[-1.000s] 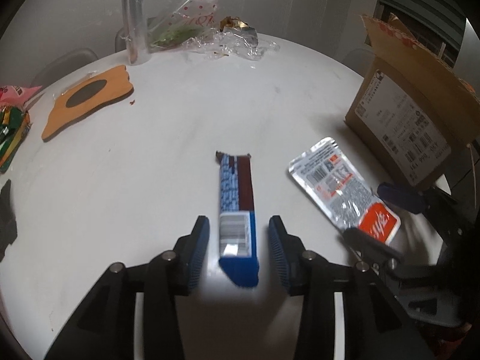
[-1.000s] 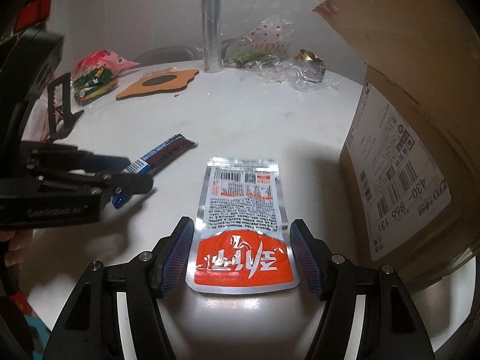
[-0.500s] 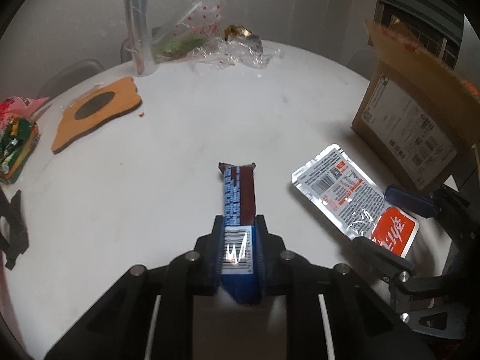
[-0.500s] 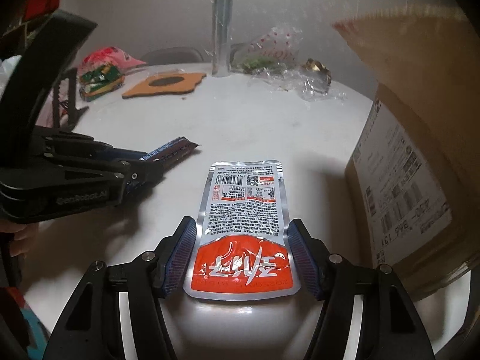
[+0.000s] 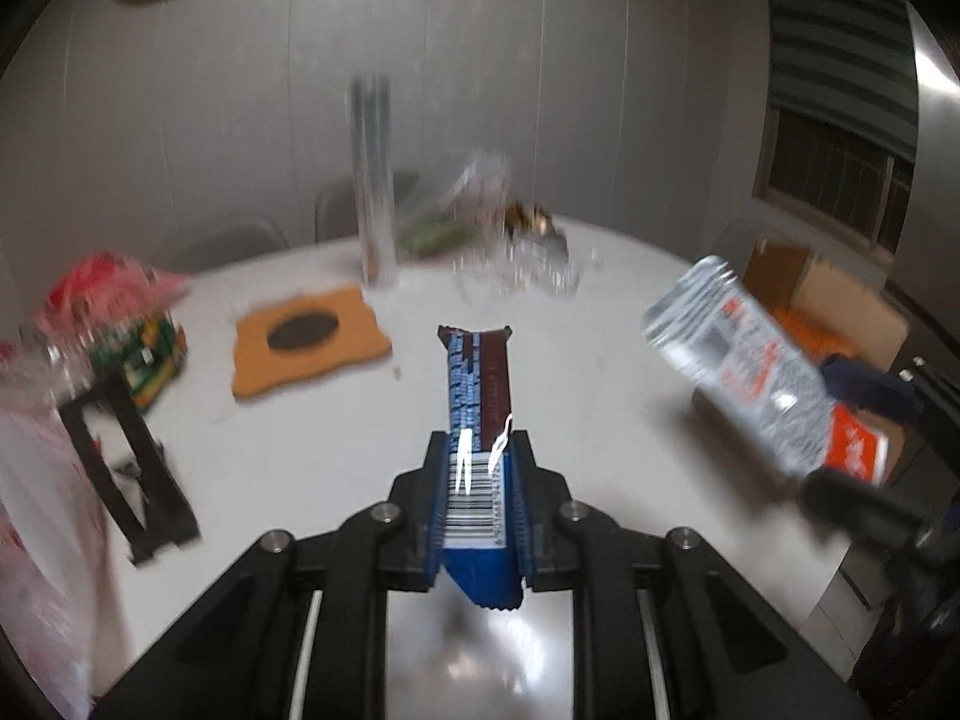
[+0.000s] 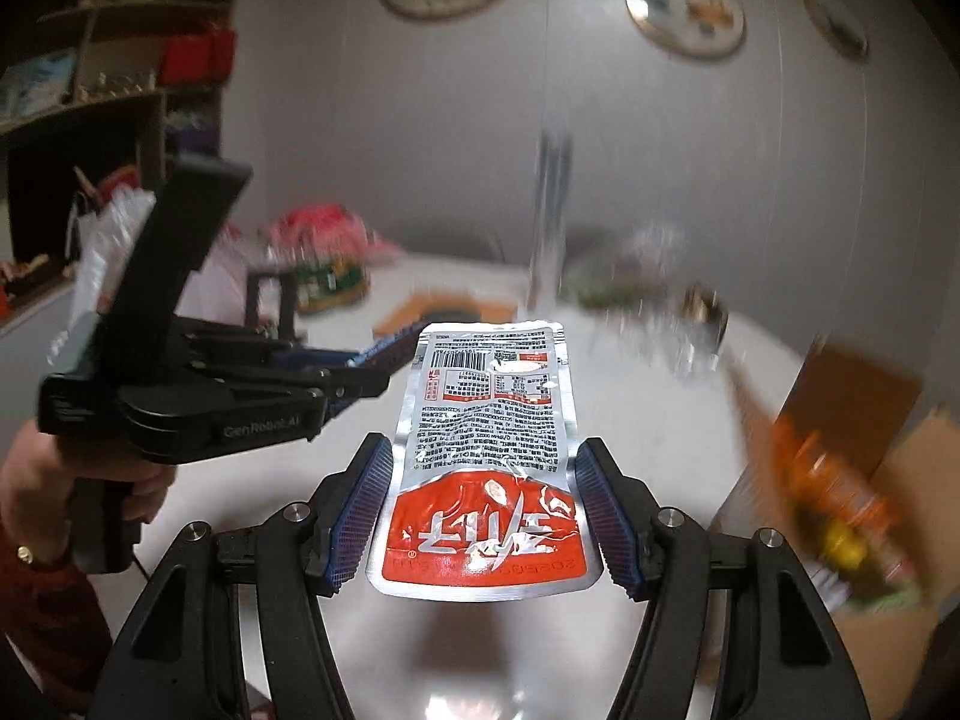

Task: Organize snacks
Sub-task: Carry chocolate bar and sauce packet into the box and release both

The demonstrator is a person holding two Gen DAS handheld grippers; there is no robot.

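**Gripping two snack packs above the surface**

Holding a long blue-and-brown snack bar (image 5: 479, 396) in the left gripper (image 5: 478, 513), fingers (image 5: 427, 531) clamped on its barcode end. Bar pointing straight forward from the fingers, far end raised clear of the white round surface (image 5: 312, 456) (shadow visible on the tabletop underneath).

Holding a silver-and-orange foil pouch (image 6: 487, 456) in the right gripper (image 6: 483, 510), blue ribbed fingers (image 6: 363, 510) pressed against both side edges at the orange end. Pouch lying flat between the fingers, printed silver end projecting forward, whole pack lifted off the surface. Same pouch seen from the left wrist view at the right, tilted in the air, with the right gripper's dark fingers around its orange end.

Left gripper also seen from the right wrist view (image 6: 360, 381), carried by a hand (image 6: 72, 480) with a red sleeve at the wrist.

Remaining on the surface, well apart from both packs:
- orange wooden mat with a dark oval centre (image 5: 309, 339)
- upright silvery tube (image 5: 375, 180)
- crumpled clear wrappers (image 5: 516, 258) beside the tube
- red-and-green snack bag (image 5: 114, 324) at the far left
- black frame stand (image 5: 129, 468) near the left edge

Open cardboard box (image 6: 858, 480) standing at the right, orange packets blurred inside (contents not readable).
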